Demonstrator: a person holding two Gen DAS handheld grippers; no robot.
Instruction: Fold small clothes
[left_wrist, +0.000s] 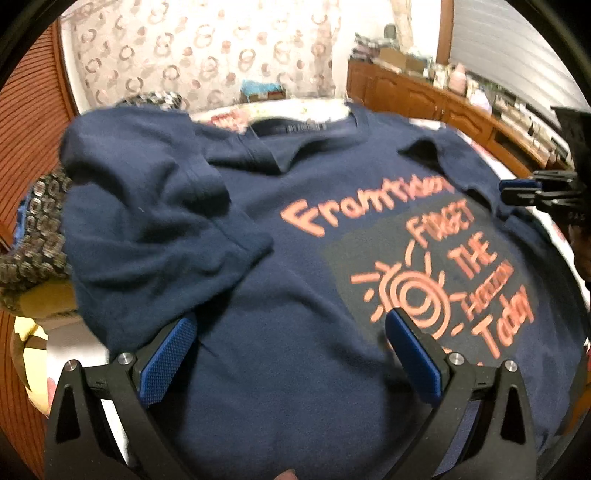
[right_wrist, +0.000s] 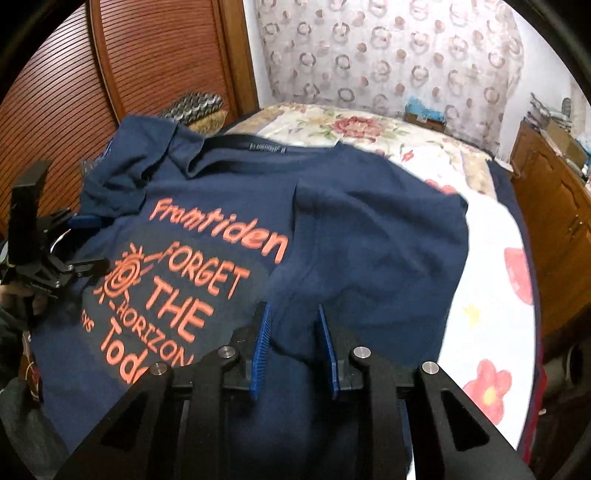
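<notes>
A navy T-shirt (left_wrist: 258, 295) with orange lettering lies spread on a floral bedspread (left_wrist: 258, 110), one sleeve folded in over its chest. The left gripper (left_wrist: 291, 325) hovers above the lower front, blue pads (left_wrist: 166, 358) wide apart. The right gripper (left_wrist: 517, 190) shows at the shirt's far edge.

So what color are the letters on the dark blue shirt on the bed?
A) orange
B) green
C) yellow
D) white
A: the words and the sun drawing printed on the navy T-shirt are orange in both wrist views, clear against the dark cloth.
</notes>
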